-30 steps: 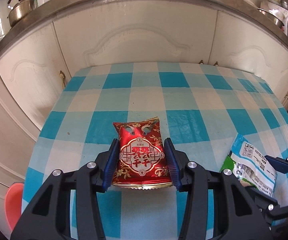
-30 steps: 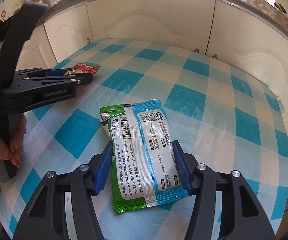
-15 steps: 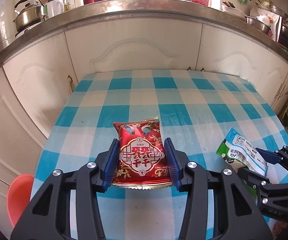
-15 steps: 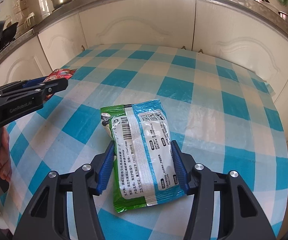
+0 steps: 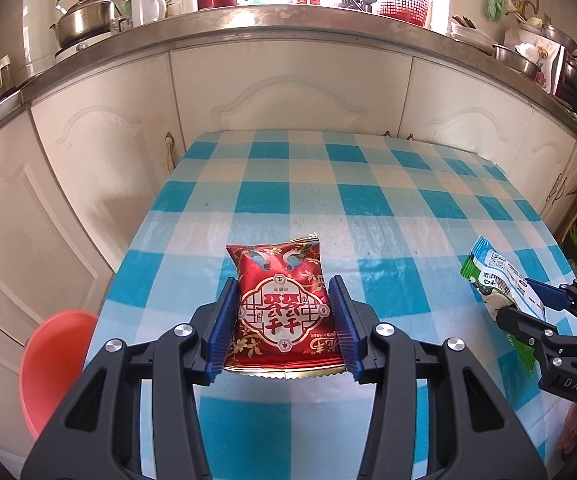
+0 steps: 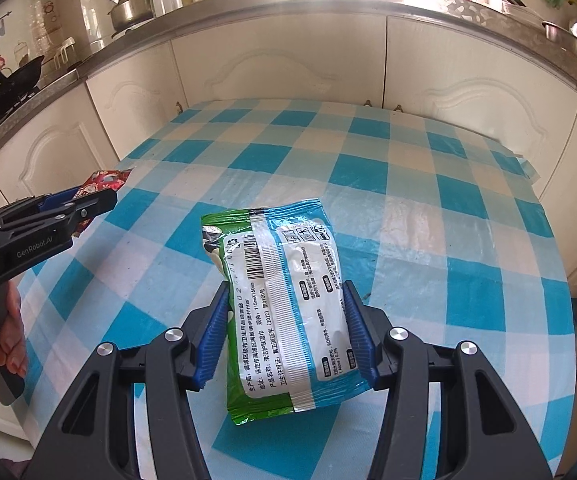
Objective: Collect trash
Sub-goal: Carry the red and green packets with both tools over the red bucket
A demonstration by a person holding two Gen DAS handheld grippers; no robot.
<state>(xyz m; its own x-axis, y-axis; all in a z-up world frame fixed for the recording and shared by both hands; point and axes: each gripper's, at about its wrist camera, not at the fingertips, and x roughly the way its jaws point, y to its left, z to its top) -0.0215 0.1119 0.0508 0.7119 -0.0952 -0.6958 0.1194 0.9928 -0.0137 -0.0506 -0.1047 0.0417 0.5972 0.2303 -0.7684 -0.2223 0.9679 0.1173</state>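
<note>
My left gripper (image 5: 284, 328) is shut on a red snack packet (image 5: 284, 304) with gold lettering and holds it above the blue-and-white checked table (image 5: 328, 184). My right gripper (image 6: 284, 332) is shut on a green, blue and white wipes packet (image 6: 284, 296), also lifted above the table. In the left wrist view the right gripper (image 5: 548, 312) shows at the right edge with the wipes packet (image 5: 492, 272). In the right wrist view the left gripper (image 6: 72, 208) shows at the left with the red packet (image 6: 104, 180).
An orange-red bin (image 5: 52, 364) stands on the floor left of the table. White cabinet doors (image 5: 288, 92) run behind the table under a counter (image 5: 288, 24) with a kettle, cups and pots. A hand (image 6: 8, 344) holds the left gripper's handle.
Both grippers have risen and drawn back from the table, each with its packet held. The counter top and the orange-red bin have come further into view.
</note>
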